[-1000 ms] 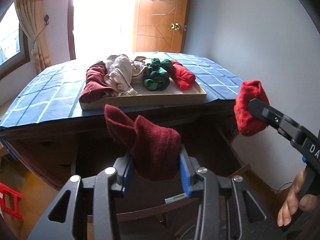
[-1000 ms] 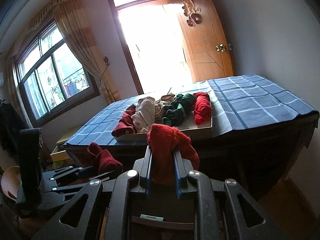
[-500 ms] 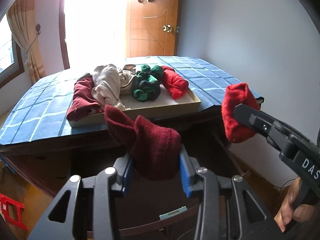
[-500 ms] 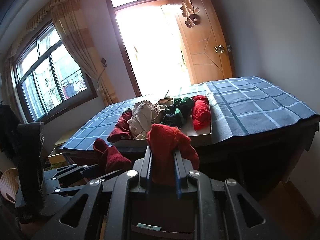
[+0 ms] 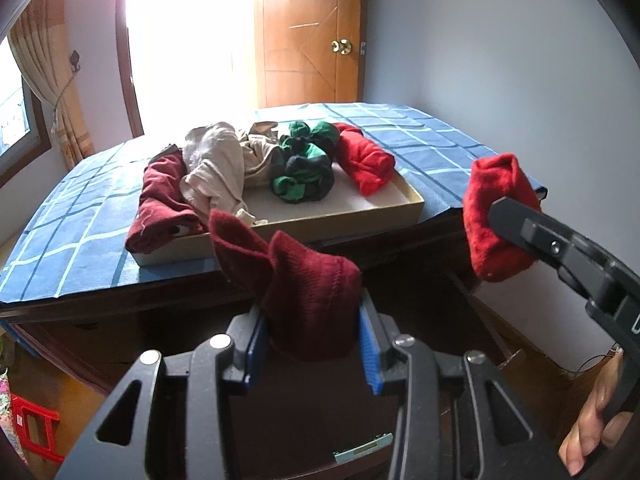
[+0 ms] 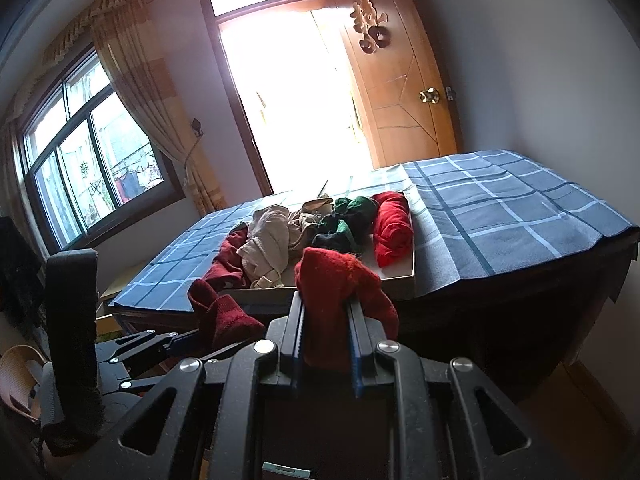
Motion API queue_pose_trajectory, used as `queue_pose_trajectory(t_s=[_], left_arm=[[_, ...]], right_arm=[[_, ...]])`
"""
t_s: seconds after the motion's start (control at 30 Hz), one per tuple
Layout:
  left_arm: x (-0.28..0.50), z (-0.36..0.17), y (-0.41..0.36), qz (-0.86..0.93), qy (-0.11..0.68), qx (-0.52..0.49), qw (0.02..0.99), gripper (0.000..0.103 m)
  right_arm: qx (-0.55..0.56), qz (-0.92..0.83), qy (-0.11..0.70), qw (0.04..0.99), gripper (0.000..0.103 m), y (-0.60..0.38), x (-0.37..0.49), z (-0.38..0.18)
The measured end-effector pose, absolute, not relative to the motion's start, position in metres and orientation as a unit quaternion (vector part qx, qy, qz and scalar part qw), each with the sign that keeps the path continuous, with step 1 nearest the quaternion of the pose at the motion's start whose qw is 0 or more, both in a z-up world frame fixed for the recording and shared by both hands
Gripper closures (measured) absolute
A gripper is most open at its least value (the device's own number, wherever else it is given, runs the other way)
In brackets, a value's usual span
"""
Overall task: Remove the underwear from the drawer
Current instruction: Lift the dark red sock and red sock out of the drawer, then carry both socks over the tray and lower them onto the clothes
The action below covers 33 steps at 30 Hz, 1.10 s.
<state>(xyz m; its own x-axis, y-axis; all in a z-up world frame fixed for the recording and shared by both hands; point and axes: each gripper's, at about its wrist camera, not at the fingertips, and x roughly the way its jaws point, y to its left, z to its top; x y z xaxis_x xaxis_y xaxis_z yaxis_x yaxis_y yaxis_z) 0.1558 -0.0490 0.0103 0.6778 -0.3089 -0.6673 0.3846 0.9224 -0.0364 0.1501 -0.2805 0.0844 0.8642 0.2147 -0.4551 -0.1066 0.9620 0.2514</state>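
Both jaws are clenched: left gripper (image 5: 312,336) on a dark red bundle (image 5: 296,280), right gripper (image 6: 326,336) on a bright red bundle (image 6: 340,296). Soft, light knit, so I'd pinch mid-bundle.

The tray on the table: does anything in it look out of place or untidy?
Yes. The dark red garment hangs over the left front corner of the tray, partly outside it. The beige clothes lie in a loose heap, while the red roll lies neatly inside.
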Motion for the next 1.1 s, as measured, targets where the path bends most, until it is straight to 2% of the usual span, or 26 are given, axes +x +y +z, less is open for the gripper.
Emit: queue_pose_trajectory(t_s=[1.1], left_arm=[[0.215,0.048,-0.069,-0.208,0.335,0.054,0.917,0.064]], right_arm=[[0.121,0.077,0.24,0.96,0.083,-0.292,0.212,0.108]])
